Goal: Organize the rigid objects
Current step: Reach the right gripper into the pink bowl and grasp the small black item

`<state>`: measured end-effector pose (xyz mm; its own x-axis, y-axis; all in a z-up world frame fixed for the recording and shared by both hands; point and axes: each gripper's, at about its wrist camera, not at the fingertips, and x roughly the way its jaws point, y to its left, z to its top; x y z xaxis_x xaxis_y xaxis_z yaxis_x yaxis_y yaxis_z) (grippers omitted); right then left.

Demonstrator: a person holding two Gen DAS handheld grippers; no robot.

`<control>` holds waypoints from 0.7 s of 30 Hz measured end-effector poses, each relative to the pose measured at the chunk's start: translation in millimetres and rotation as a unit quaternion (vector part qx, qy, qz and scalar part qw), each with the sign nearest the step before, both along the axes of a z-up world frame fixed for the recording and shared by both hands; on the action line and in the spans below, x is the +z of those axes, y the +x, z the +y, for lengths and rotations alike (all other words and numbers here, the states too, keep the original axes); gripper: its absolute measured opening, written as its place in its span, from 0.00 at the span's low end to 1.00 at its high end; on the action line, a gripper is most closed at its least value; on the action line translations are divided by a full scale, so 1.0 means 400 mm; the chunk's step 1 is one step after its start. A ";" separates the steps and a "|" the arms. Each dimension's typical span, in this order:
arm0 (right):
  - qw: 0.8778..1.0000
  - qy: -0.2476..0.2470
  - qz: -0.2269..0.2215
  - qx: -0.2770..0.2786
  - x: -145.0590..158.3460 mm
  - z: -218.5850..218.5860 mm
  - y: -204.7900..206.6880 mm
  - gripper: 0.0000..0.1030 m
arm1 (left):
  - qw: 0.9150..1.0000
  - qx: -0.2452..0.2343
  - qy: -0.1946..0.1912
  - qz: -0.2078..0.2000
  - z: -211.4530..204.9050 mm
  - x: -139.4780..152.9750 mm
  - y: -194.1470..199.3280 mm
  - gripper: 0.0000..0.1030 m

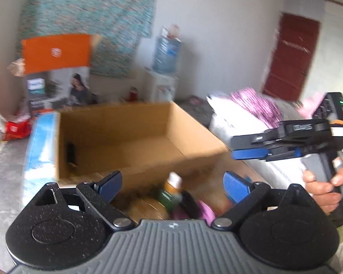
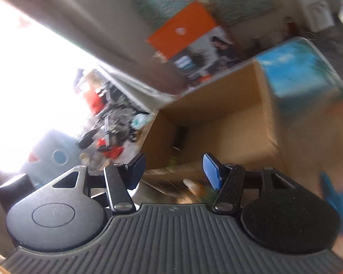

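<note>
An open brown cardboard box [image 1: 116,134] sits on the floor ahead of my left gripper [image 1: 173,185], which stands open with nothing between its blue pads. Just below that gap lie a small green bottle with a white cap [image 1: 171,191] and a purple-pink item [image 1: 201,210], blurred. My right gripper [image 1: 247,146] comes in from the right at box-rim height, held by a hand [image 1: 322,189]. In the right wrist view the right gripper [image 2: 175,171] is open and empty, facing the same box [image 2: 217,118]. A blurred green and white object [image 2: 199,188] lies under it.
A blue-printed box flap [image 1: 41,141] hangs on the box's left side. An orange-topped carton [image 1: 57,68] stands behind, a water dispenser [image 1: 164,68] by the wall, a red door [image 1: 292,57] at right. White and pink bags [image 1: 244,111] lie right of the box.
</note>
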<state>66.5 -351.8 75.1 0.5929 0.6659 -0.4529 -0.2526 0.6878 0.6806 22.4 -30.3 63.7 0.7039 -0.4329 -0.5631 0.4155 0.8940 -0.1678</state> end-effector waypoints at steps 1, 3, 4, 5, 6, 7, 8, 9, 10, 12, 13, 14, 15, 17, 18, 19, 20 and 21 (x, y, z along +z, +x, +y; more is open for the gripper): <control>1.000 -0.004 0.010 -0.008 -0.035 -0.008 -0.015 0.54 | 1.000 -0.013 0.005 0.010 -0.022 -0.019 -0.004 0.93; 0.999 -0.010 0.028 -0.015 -0.096 -0.009 -0.041 0.54 | 0.999 -0.032 0.018 0.032 -0.075 -0.054 0.002 0.93; 0.999 -0.014 0.035 -0.015 -0.119 -0.011 -0.043 0.54 | 0.998 -0.040 0.024 0.037 -0.096 -0.073 0.005 0.93; 0.999 -0.017 0.040 -0.014 -0.143 0.010 -0.044 0.53 | 0.998 -0.043 0.032 0.041 -0.119 -0.088 0.004 0.92; 0.999 -0.021 0.045 -0.012 -0.162 0.028 -0.038 0.52 | 0.997 -0.045 0.042 0.044 -0.139 -0.103 0.011 0.91; 0.999 -0.022 0.047 -0.011 -0.175 0.044 -0.031 0.50 | 0.996 -0.049 0.052 0.044 -0.162 -0.118 0.012 0.86; 0.999 -0.022 0.049 -0.008 -0.186 0.053 -0.022 0.47 | 0.996 -0.051 0.059 0.044 -0.178 -0.130 0.016 0.80; 0.998 -0.019 0.052 -0.006 -0.193 0.068 -0.008 0.46 | 0.995 -0.053 0.065 0.046 -0.193 -0.142 0.017 0.76; 0.998 -0.016 0.056 -0.003 -0.206 0.072 0.003 0.44 | 0.995 -0.057 0.071 0.046 -0.207 -0.153 0.024 0.71; 0.997 -0.029 0.066 0.002 -0.225 0.086 0.021 0.39 | 0.993 -0.065 0.079 0.058 -0.225 -0.173 0.038 0.65; 0.997 -0.037 0.067 0.008 -0.230 0.097 0.026 0.37 | 0.992 -0.073 0.077 0.066 -0.232 -0.185 0.041 0.63; 0.996 -0.046 0.070 0.011 -0.222 0.110 0.031 0.36 | 0.991 -0.080 0.076 0.071 -0.237 -0.192 0.041 0.63; 0.995 -0.059 0.075 0.010 -0.222 0.118 0.034 0.36 | 0.990 -0.086 0.077 0.075 -0.243 -0.199 0.042 0.62; 0.993 -0.086 0.084 0.008 -0.228 0.126 0.029 0.36 | 0.989 -0.096 0.083 0.080 -0.250 -0.211 0.041 0.62; 0.991 -0.098 0.087 0.008 -0.232 0.137 0.034 0.36 | 0.988 -0.102 0.085 0.083 -0.254 -0.216 0.041 0.62; 0.990 -0.109 0.089 0.011 -0.237 0.142 0.029 0.36 | 0.987 -0.106 0.085 0.087 -0.254 -0.222 0.042 0.62; 0.988 -0.122 0.092 0.015 -0.242 0.148 0.024 0.35 | 0.986 -0.110 0.086 0.091 -0.258 -0.227 0.041 0.62; 0.986 -0.134 0.093 0.018 -0.247 0.154 0.023 0.35 | 0.985 -0.115 0.086 0.097 -0.261 -0.233 0.043 0.62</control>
<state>75.8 -290.1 -23.9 0.4617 0.5266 -0.7138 -0.1675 0.8420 0.5128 39.4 -134.6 -29.5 0.4712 -0.4550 -0.7556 0.5846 0.8026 -0.1187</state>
